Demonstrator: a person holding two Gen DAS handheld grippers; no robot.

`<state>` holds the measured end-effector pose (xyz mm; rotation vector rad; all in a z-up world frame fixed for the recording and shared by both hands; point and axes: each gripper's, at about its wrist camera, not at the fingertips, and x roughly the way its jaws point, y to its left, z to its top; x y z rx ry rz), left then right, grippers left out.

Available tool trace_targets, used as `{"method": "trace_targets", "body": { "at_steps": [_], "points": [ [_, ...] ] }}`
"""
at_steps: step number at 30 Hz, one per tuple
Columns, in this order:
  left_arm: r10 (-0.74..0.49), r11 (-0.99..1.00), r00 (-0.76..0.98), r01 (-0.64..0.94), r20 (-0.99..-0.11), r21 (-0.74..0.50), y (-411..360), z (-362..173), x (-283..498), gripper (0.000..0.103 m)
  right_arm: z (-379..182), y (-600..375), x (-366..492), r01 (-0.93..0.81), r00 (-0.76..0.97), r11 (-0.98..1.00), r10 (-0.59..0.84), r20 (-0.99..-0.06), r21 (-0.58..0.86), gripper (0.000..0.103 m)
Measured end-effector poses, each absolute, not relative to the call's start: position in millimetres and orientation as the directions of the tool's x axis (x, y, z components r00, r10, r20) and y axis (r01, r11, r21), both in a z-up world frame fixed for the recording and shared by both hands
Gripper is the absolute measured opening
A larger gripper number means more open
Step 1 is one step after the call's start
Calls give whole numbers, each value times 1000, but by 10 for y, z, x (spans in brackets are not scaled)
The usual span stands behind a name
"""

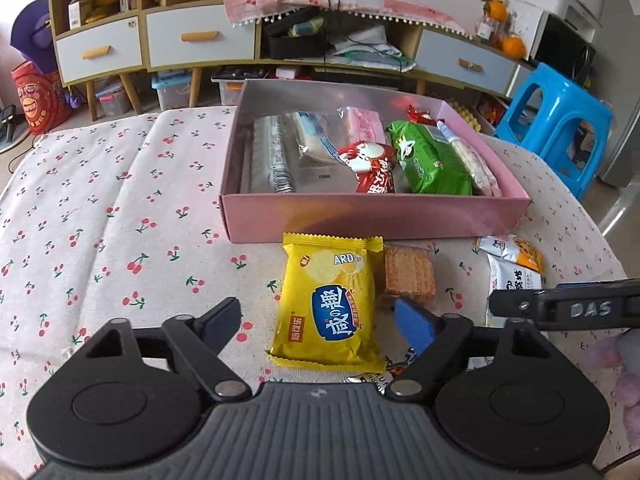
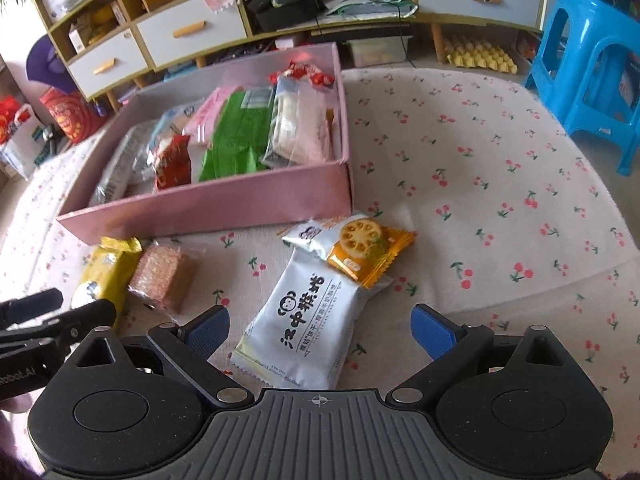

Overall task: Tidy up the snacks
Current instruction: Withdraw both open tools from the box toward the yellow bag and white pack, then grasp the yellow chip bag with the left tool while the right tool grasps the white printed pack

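Note:
A yellow cracker packet [image 1: 324,304] lies on the cherry-print cloth between the fingers of my left gripper [image 1: 318,320], which is open, with a gap on both sides. Beside it sits a clear-wrapped wafer block [image 1: 410,276]. My right gripper [image 2: 322,330] is open around a white packet [image 2: 304,328] with black characters, its pads clear of it. An orange-and-white lotus-root packet [image 2: 356,246] overlaps that packet's far end. Behind them stands the pink box [image 1: 376,216], holding a green packet [image 1: 432,160], a red packet [image 1: 372,164] and several others.
The cherry-print cloth [image 1: 120,200] covers the table, with bare cloth left of the box and to the right [image 2: 500,180]. A blue plastic stool [image 1: 556,120] stands off the table's far right. A cabinet with drawers [image 1: 200,40] lines the back wall.

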<state>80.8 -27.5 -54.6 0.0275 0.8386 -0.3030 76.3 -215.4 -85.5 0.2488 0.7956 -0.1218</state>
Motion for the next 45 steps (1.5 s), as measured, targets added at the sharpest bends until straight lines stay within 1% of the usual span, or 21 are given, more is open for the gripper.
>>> {"method": "trace_targets", "body": {
  "at_steps": [2, 4, 6, 7, 10, 17, 21, 22, 24, 27, 33, 37, 42, 45],
  "points": [
    [-249, 956, 626, 279, -739, -87, -277, -551, 813, 71, -882, -2107, 777, 198, 698, 969, -36, -715, 145, 99],
    [-245, 957, 618, 280, -747, -82, -268, -555, 817, 61, -892, -2055, 788, 181, 698, 978, -54, -714, 102, 99],
    [-245, 957, 604, 278, -759, -87, -250, -564, 823, 58, -906, -2030, 788, 171, 695, 983, -70, -715, 70, 99],
    [-244, 957, 597, 276, -764, -91, -236, -569, 820, 55, -908, -2028, 792, 170, 693, 984, -78, -716, 58, 99],
    [-239, 958, 588, 272, -773, -88, -211, -563, 817, 50, -907, -2062, 773, 161, 690, 985, -73, -720, 54, 99],
    [-215, 960, 580, 274, -786, -61, -86, -538, 732, 50, -933, -2241, 660, 126, 685, 991, -58, -727, 39, 99],
    [-199, 961, 582, 274, -789, -41, -14, -545, 683, 53, -943, -2363, 581, 123, 679, 992, -54, -732, 41, 99],
    [-193, 961, 584, 273, -789, -33, -1, -544, 675, 57, -944, -2380, 566, 119, 680, 992, -52, -731, 40, 99],
    [-184, 962, 588, 271, -788, -22, 15, -545, 667, 60, -952, -2400, 549, 110, 685, 993, -46, -727, 40, 99],
    [-190, 962, 587, 271, -787, -30, 40, -547, 665, 61, -957, -2383, 548, 101, 691, 994, -45, -721, 35, 99],
    [-200, 962, 596, 268, -778, -42, 35, -536, 675, 60, -933, -2318, 602, 77, 705, 995, -9, -709, 63, 99],
    [-204, 962, 603, 270, -771, -44, 13, -532, 698, 55, -931, -2267, 631, 74, 707, 996, -17, -707, 50, 98],
    [-207, 962, 601, 267, -772, -51, 2, -535, 708, 51, -928, -2251, 629, 76, 710, 996, -24, -703, 43, 96],
    [-211, 962, 599, 265, -773, -58, -1, -534, 712, 50, -922, -2252, 624, 78, 713, 996, -33, -701, 33, 88]
  ]
}}
